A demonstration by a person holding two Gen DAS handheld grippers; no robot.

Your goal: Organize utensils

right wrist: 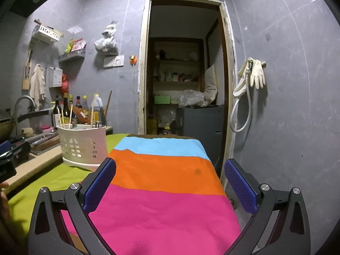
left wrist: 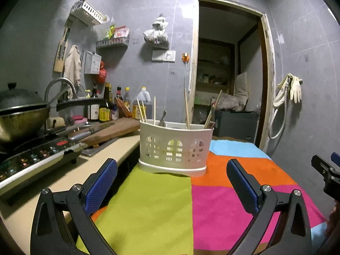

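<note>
A white plastic utensil holder point(left wrist: 174, 148) stands on the striped cloth, straight ahead in the left wrist view. It holds several wooden chopsticks point(left wrist: 141, 111) and a metal utensil point(left wrist: 163, 119). The holder also shows at the left in the right wrist view point(right wrist: 82, 146). My left gripper point(left wrist: 172, 182) is open and empty, a short way in front of the holder. My right gripper point(right wrist: 170, 182) is open and empty over the orange and pink stripes, to the right of the holder. The right gripper also shows at the right edge of the left wrist view point(left wrist: 327, 170).
The colourful striped cloth point(right wrist: 161, 208) covers the table. To the left is a counter with an induction cooker point(left wrist: 31, 159), a wok point(left wrist: 19, 114), a cutting board with a knife point(left wrist: 106, 131) and several bottles point(left wrist: 106, 106). An open doorway point(right wrist: 184, 74) is behind.
</note>
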